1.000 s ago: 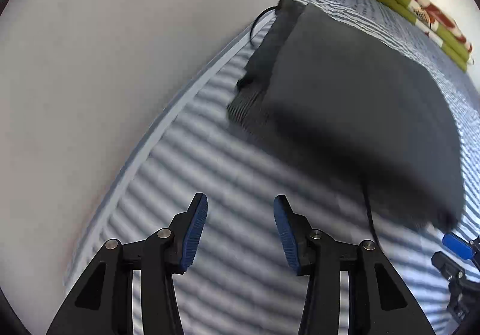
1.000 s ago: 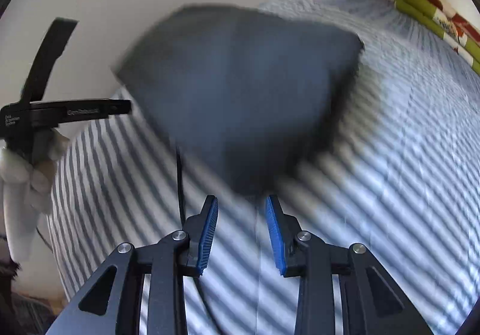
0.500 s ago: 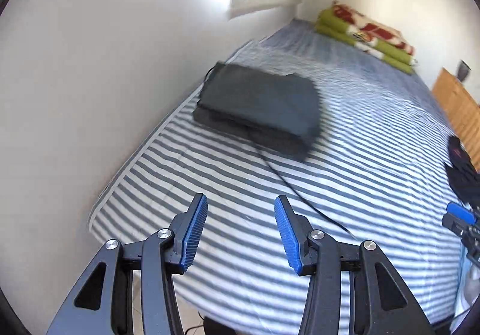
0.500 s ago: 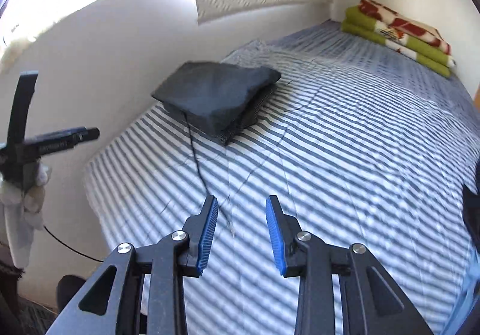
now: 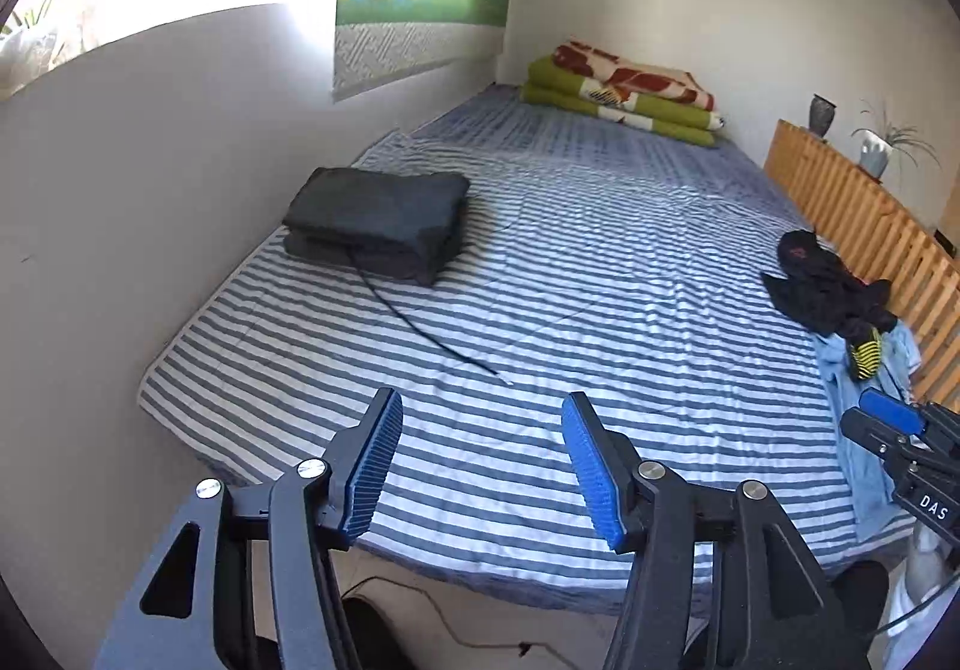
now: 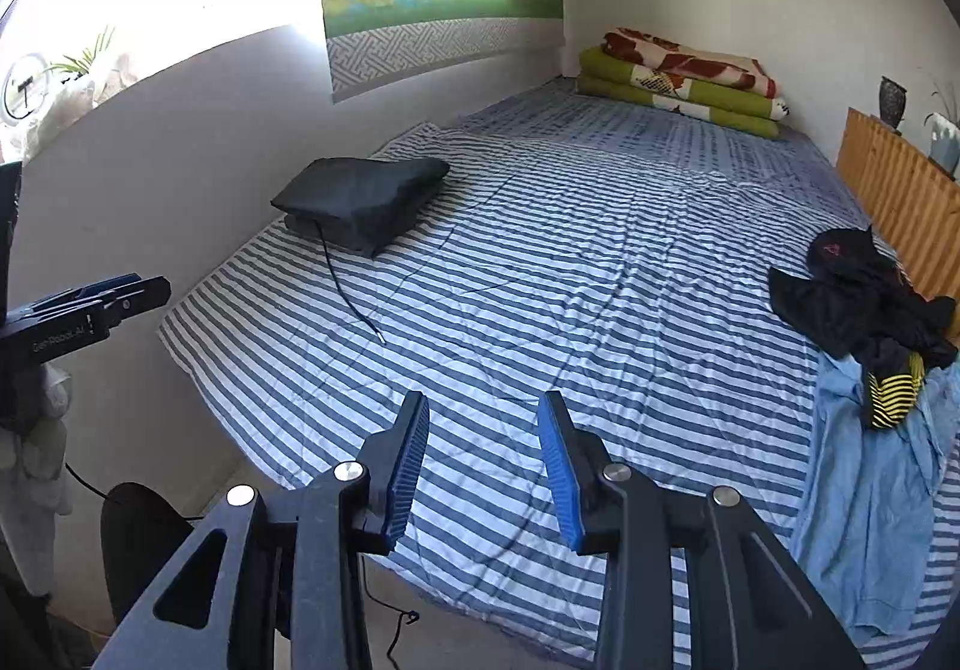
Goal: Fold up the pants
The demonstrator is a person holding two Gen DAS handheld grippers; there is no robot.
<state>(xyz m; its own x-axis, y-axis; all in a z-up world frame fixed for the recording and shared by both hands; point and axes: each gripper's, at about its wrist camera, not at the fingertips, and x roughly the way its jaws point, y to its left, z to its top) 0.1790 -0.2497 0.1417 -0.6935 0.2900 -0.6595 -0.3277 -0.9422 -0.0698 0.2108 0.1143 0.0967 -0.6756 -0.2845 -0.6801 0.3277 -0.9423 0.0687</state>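
Both my grippers, left gripper [image 5: 480, 454] and right gripper [image 6: 485, 460], are opening with nothing between them; folded pants [image 5: 378, 223] sit far left against the wall (parked clear of the unsorted clothes pile [image 6: 864, 304]).

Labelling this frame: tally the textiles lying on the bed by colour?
Dark grey: 1, folded pants
Black: 1, heap
Light blue: 1, garment
Green with red: 1, blanket stack
Total: 4
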